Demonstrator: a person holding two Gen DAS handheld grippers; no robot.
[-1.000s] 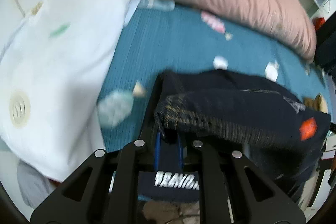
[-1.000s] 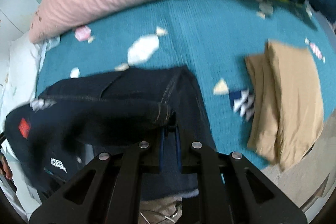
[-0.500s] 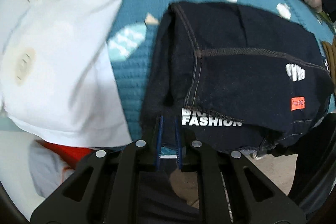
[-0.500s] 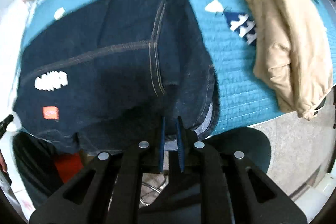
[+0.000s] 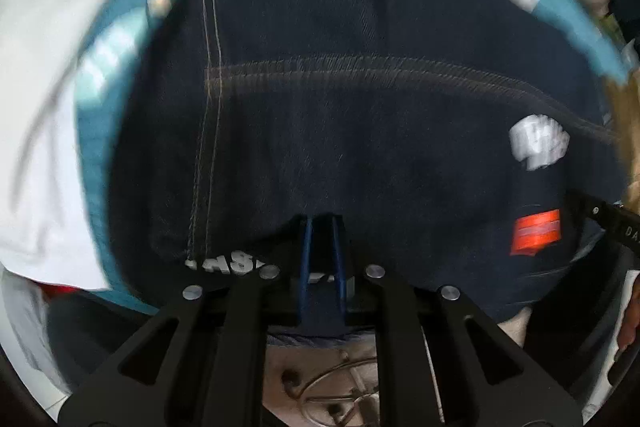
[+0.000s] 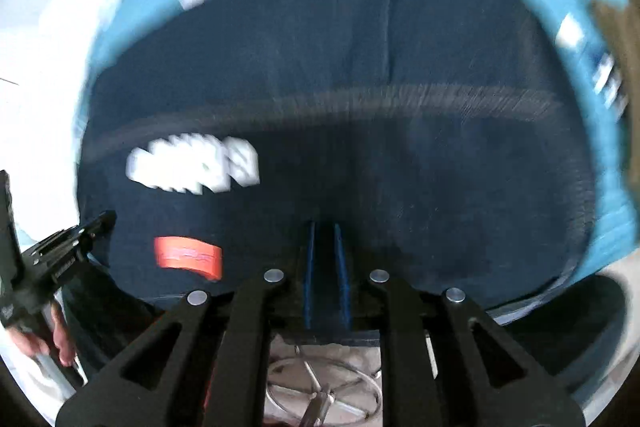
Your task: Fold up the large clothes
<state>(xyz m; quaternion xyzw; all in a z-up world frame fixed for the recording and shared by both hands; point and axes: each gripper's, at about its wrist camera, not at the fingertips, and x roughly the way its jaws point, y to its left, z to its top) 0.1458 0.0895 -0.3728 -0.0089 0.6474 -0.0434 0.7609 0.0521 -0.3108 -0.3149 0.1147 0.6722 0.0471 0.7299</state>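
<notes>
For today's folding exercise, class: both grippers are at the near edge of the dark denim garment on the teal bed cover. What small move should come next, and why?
Probably open both and back off. The left gripper and right gripper look shut on the dark navy denim garment, which appears to lie spread across the teal quilted bed cover.

Right gripper [image 6: 325,227] pinches the near edge of the dark denim garment [image 6: 360,131], blue fingers close together. Garment spread on teal bedspread [image 6: 600,163]. White lettering [image 6: 192,167] and orange patch [image 6: 188,257] at left. Tan clothing [image 6: 624,39] far right. Frame blurred.
</notes>
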